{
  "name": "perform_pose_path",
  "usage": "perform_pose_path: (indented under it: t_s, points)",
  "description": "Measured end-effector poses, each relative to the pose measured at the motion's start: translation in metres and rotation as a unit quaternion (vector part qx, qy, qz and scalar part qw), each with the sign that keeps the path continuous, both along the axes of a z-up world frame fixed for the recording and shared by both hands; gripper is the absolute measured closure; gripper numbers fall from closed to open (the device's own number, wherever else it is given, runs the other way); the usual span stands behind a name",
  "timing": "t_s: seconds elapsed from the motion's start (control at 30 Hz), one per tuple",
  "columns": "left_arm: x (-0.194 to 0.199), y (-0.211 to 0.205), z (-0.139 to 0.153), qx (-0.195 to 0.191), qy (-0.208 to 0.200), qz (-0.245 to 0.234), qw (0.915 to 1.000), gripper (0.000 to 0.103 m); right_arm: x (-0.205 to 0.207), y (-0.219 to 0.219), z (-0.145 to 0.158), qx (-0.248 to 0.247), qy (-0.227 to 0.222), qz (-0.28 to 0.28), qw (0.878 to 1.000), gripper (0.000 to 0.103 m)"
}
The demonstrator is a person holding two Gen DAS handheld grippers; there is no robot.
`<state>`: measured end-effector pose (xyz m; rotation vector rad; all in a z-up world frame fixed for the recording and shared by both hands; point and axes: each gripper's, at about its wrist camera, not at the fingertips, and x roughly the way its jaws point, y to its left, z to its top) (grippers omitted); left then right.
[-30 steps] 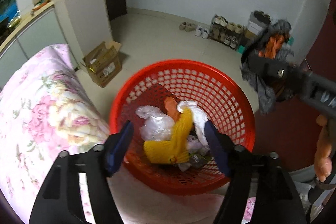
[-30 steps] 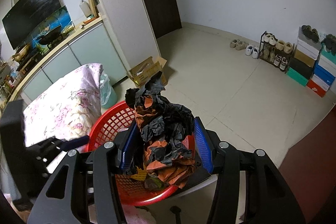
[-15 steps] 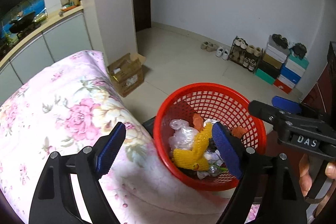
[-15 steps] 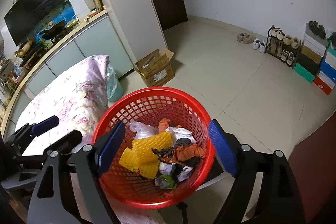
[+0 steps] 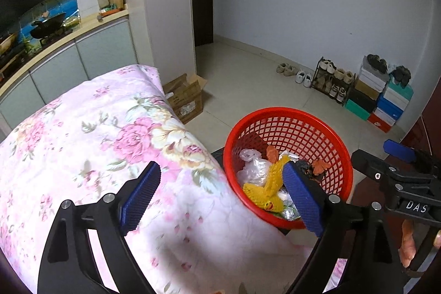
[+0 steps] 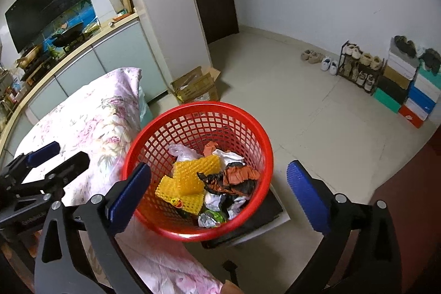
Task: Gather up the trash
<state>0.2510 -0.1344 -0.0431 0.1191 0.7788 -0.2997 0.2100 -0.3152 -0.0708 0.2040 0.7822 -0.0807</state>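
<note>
Bedding with a pink floral print [image 5: 110, 134] is spread over the largest part of both views, and the red mesh basket [image 6: 242, 123] is set just beside its edge, on a dark low stand whose corner is seen under the basket's rim. Inside the basket the collected trash is piled: yellow foam netting [image 6: 190, 181] toward the bedding side, a crumpled black-and-orange wrapper [image 6: 234, 178] on top near the middle, a clear plastic bag [image 5: 253, 167] at the far side, and small foil and white scraps [image 6: 212, 216] at the near rim. The left gripper [image 5: 220, 200] is held over the edge of the bedding, its jaws opening wide with nothing between the blue pads. The right gripper [image 6: 219, 194] is held above the near rim of the basket, its jaws opening to full spread, with no item pinched; the basket is merely framed between them. A cardboard box [image 6: 197, 88] and a shoe rack [image 6: 358, 70] are seen on the tiled floor beyond.
</note>
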Motion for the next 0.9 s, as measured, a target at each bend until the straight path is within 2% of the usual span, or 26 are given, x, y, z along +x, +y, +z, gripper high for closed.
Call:
perform_pose_path:
  t_s: [0.33,0.6,0.9]
  points:
    - [-0.05,0.027,0.025,-0.019,-0.038,0.014,0.999,0.008,-0.053,0.03,0.018,-0.027,-0.041,0.016,0.999,0.007]
    - [-0.086,0.047,0.032,-0.008,-0.062,0.043,0.9971,0.007,-0.09,0.051,0.017,-0.022,-0.052,0.009,0.998,0.007]
    - [-0.137,0.065,0.042,-0.011,-0.118,0.089,0.9889,0.007,-0.129,0.066,0.023,-0.032,-0.091,0.004,0.995,0.007]
